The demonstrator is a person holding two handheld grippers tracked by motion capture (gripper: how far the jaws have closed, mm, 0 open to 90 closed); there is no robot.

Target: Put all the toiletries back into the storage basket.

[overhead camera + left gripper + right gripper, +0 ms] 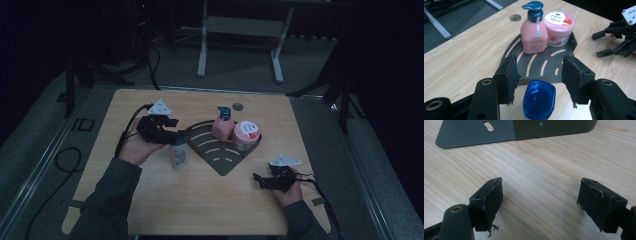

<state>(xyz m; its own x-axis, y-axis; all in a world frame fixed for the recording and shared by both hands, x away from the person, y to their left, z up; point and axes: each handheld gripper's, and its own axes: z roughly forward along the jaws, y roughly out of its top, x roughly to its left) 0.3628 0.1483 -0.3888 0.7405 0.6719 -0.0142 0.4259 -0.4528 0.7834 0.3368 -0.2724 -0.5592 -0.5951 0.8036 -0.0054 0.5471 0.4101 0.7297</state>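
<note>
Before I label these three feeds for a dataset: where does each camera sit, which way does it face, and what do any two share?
High view: above the person's side, looking forward and down on the table; both forearms, left claw, right claw.
Left gripper view: on the left claw, facing the blue-capped bottle between its open jaws, the dark tray beyond.
Right gripper view: on the right claw, low over the wood, facing the tray's edge.
Shared: high and left gripper views both show the pink pump bottle and jar.
</note>
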